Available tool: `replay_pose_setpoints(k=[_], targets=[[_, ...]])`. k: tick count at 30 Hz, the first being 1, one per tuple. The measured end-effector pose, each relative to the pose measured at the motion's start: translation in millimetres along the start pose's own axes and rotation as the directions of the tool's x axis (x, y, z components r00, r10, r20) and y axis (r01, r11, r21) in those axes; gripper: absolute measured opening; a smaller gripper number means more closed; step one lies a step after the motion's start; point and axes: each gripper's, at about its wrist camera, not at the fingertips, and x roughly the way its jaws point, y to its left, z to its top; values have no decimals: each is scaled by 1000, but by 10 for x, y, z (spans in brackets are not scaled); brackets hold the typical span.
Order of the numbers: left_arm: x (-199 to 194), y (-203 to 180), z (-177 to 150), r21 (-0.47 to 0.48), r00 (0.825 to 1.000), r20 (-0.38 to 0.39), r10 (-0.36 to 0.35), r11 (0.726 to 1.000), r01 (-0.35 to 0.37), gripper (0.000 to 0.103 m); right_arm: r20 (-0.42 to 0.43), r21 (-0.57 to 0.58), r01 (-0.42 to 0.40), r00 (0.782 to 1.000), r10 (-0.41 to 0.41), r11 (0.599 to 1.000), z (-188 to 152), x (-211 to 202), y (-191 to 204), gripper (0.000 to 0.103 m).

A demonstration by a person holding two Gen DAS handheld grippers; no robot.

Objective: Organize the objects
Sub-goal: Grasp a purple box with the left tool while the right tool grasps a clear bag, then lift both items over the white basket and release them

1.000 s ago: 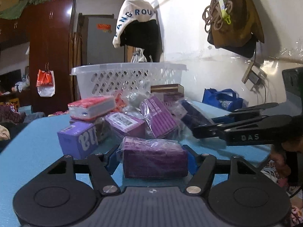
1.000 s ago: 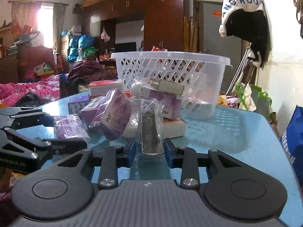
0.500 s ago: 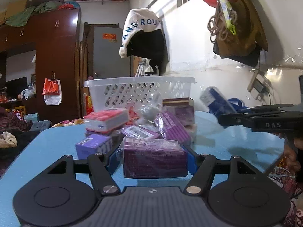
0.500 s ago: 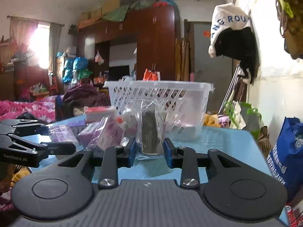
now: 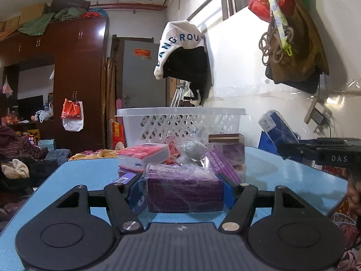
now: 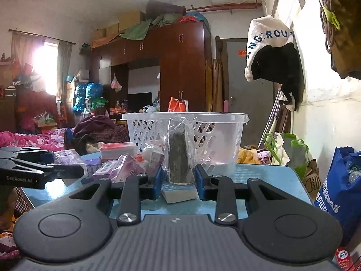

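My left gripper (image 5: 183,192) is shut on a purple box in clear wrap (image 5: 183,190), held just above the blue table (image 5: 79,176). Behind it lies a pile of packs: a red-and-white tissue pack (image 5: 143,155) and purple packs (image 5: 225,164). A white lattice basket (image 5: 180,122) stands at the table's far end. My right gripper (image 6: 178,178) is shut on a narrow dark pack in clear wrap (image 6: 179,158), held upright in front of the basket (image 6: 225,135). In the left wrist view, the right gripper (image 5: 291,152) holds that pack (image 5: 277,124) at about basket-rim height.
A white-and-black cap (image 5: 182,52) and brown bags (image 5: 293,45) hang on the right wall. On the floor right of the table stands a blue shopping bag (image 6: 338,180). A person's hand (image 5: 354,194) shows at the right edge. Dark wardrobes and clothes lie beyond.
Both grippers have risen a little and tilted up, each keeping its pack. The right gripper's pack has come up off the pile to basket-rim height.
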Motion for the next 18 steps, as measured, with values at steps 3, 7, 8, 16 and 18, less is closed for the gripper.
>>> replay_pose_setpoints(k=[3, 7, 8, 16, 18], targets=[[3, 21, -1, 0, 1000, 3, 4, 1000, -4, 71, -3, 3, 0, 1000, 0, 1000, -9, 3, -2, 34], [-10, 33, 23, -3, 1000, 12, 1, 1000, -1, 71, 1, 11, -11, 1000, 11, 1000, 3, -3, -14, 34], [-9, 32, 50, -2, 1000, 19, -1, 1000, 1, 71, 2, 12, -22, 1000, 22, 1000, 34, 4, -24, 34], [587, 151, 951, -23, 999, 44, 5, 1000, -4, 71, -6, 3, 20, 1000, -20, 1000, 834, 503, -180, 34], [929, 218, 1237, -43, 1000, 2, 8, 999, -8, 71, -64, 11, 38, 997, -38, 999, 1077, 820, -263, 34]])
